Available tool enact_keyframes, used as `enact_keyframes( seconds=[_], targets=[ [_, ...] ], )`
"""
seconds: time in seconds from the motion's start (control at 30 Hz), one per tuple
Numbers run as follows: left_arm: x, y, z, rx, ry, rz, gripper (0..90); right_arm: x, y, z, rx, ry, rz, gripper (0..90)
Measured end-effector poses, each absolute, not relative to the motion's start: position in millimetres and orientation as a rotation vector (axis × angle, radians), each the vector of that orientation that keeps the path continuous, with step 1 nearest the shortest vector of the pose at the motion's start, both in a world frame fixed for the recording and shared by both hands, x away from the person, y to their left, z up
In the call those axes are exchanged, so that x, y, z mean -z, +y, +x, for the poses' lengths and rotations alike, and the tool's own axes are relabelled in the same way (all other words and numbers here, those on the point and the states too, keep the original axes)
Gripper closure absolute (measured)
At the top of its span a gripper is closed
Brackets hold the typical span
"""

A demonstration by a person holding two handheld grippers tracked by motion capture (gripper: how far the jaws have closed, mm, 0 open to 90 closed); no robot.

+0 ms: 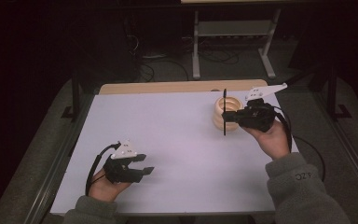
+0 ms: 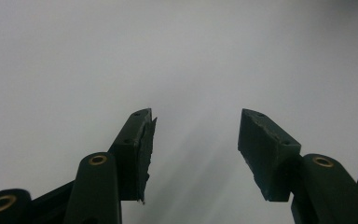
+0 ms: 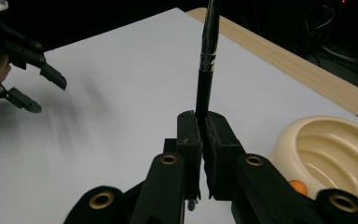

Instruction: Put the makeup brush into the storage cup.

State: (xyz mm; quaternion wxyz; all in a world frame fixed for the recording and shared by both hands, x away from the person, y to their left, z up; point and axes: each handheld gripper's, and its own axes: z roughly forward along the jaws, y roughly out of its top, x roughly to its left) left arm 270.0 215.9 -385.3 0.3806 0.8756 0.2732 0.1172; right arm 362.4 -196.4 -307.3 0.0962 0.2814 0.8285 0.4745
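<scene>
A thin black rod (image 1: 224, 100) with silver bands (image 3: 208, 55) stands upright, pinched between the jaws of my right gripper (image 1: 227, 116) (image 3: 200, 120). It is held at the right rear of the table, just in front of a cream ribbed bowl (image 1: 233, 103). In the right gripper view the bowl (image 3: 340, 144) lies to the right, with a small orange ball (image 3: 299, 187) inside it. My left gripper (image 1: 145, 164) (image 2: 196, 128) rests low over the white surface at the front left. Its jaws are spread with nothing between them. It also appears far off in the right gripper view (image 3: 32, 79).
A white sheet (image 1: 177, 135) covers most of the table, with a wooden strip (image 1: 168, 87) bare along the far edge. Behind the table are metal frame legs (image 1: 196, 46) and cables on a dark floor.
</scene>
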Motion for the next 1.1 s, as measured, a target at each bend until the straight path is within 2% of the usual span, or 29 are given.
enact_keyframes(
  seconds=[1.1],
  targets=[
    [383.3, 216.7, 269.0, -0.295, 0.709, 2.207, 44.7, 260.1, -203.7, 413.1, -1.345, 2.363, 0.921, 84.2]
  ],
)
